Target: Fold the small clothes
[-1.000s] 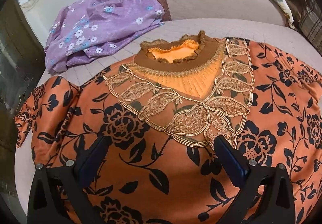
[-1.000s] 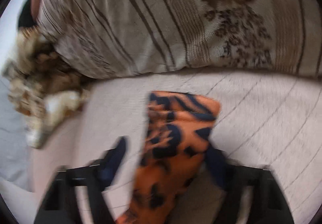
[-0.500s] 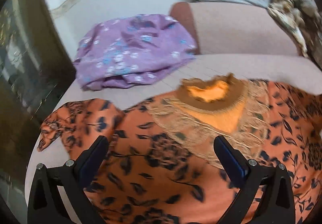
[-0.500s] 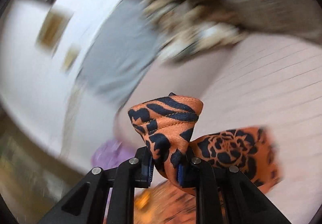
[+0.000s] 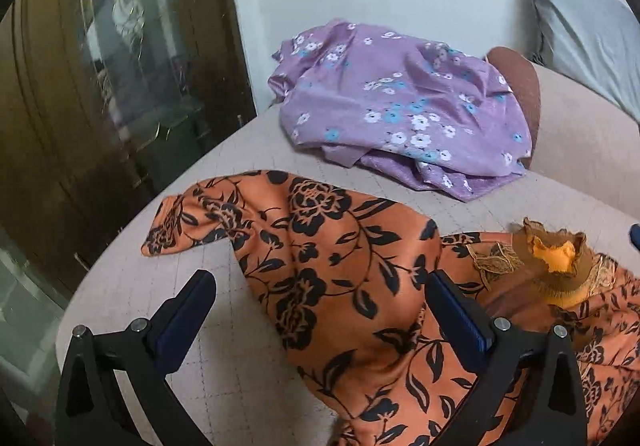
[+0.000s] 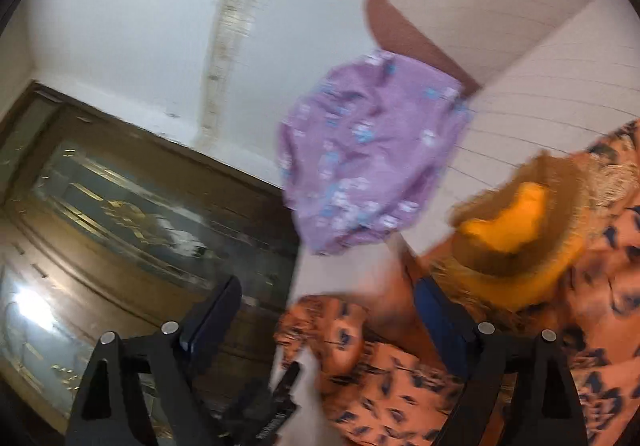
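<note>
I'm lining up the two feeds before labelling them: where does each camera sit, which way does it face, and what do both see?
Left wrist: on the left gripper, angled down over the orange floral garment on the beige couch; only its two open fingers show.
Right wrist: on the right gripper, rolled sideways, blurred, facing the wall and the dark cabinet; its jaws are opening, nothing pinched.
Shared: the orange garment's collar, the purple floral cloth.
</note>
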{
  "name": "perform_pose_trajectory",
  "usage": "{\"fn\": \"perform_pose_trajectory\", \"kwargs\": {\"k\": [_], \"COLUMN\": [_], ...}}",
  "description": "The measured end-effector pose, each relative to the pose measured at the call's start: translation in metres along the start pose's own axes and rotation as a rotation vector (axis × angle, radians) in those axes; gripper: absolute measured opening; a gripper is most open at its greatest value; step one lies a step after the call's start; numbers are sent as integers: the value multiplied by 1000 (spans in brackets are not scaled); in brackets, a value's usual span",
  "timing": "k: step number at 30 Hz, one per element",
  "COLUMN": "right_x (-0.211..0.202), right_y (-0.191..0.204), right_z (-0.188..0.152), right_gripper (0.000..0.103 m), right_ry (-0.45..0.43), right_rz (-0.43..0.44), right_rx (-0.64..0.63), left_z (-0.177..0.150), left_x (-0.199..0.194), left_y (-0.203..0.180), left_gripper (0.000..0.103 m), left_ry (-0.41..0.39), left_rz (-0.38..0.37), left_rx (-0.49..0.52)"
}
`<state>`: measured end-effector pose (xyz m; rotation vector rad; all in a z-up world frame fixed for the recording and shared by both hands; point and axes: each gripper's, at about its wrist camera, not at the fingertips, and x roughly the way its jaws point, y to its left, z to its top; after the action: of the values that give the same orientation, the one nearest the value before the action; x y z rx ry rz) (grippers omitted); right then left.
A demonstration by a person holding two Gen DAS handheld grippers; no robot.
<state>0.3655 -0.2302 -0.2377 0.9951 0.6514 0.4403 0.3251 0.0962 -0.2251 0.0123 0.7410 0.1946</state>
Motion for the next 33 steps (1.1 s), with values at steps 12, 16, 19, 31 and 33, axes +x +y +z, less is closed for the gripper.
{"fn": "perform_pose_trajectory", "kwargs": {"k": [12, 16, 19, 31, 33], "right_x": [-160, -204, -213, -156, -155], "right_y": [-46, -102, -139, -180, -179], "right_z": [-2, -3, -4, 3, 5], "right_gripper": [74, 56, 55, 55, 55], "right_ry": [-145, -171, -166, -11, -2], "right_rz": [-351, -391, -388, -490, -505], "right_rx": [-97, 50, 138, 166, 156], "left_z": [-9, -15, -16, -19, -16], "left_x": [40, 55, 59, 87, 78], "left_y": [-41, -72, -97, -111, -110], "left_gripper": [27, 31, 76, 16, 11], "left_ry": [150, 189, 175, 273, 280], "left_rz": [-345, -389, -354, -519, -585], "left_rx": [-58, -18, 61, 103, 105]}}
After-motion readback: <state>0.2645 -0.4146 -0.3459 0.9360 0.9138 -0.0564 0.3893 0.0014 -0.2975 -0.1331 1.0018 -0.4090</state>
